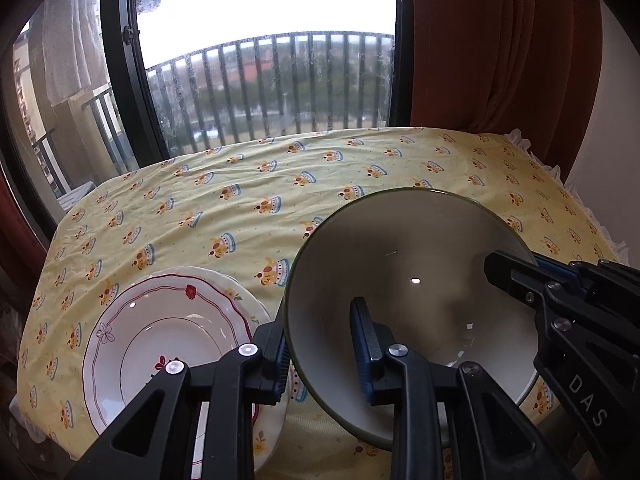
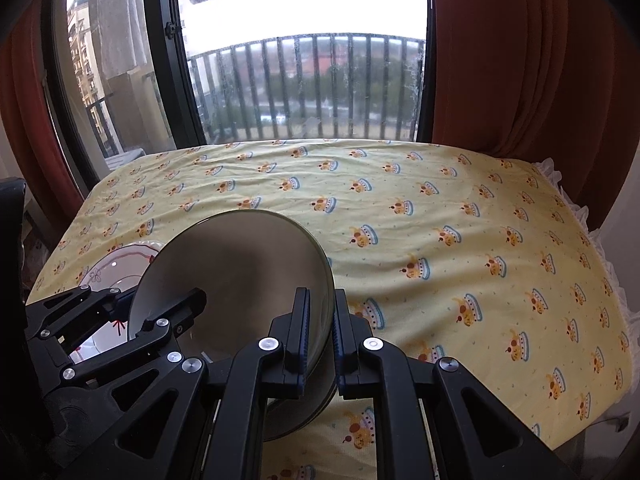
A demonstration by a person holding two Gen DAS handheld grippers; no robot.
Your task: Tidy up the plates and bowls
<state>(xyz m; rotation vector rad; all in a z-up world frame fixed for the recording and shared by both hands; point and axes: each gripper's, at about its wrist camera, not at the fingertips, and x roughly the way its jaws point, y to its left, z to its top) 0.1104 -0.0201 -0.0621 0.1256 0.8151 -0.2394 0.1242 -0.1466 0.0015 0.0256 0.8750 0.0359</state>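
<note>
A large pale bowl [image 1: 400, 272] [image 2: 240, 264] with a dark green rim is held from both sides, to the right of the plates. My left gripper [image 1: 320, 344] [image 2: 136, 304] is shut on its left rim, one finger inside and one outside. Shut on the opposite rim is my right gripper [image 2: 322, 320] [image 1: 532, 268]. The bowl tilts toward the cameras over the near part of the table; I cannot tell whether its base touches the cloth. To its left lies a short stack of white plates [image 1: 160, 332] [image 2: 120, 264] with a red line and flower pattern.
The table wears a yellow cloth [image 1: 240, 200] [image 2: 440, 220] printed with small cakes, wrinkled, with a frilled right edge. Behind it are a dark-framed balcony window [image 1: 260, 80] and a rust-red curtain [image 1: 500, 48] at the right.
</note>
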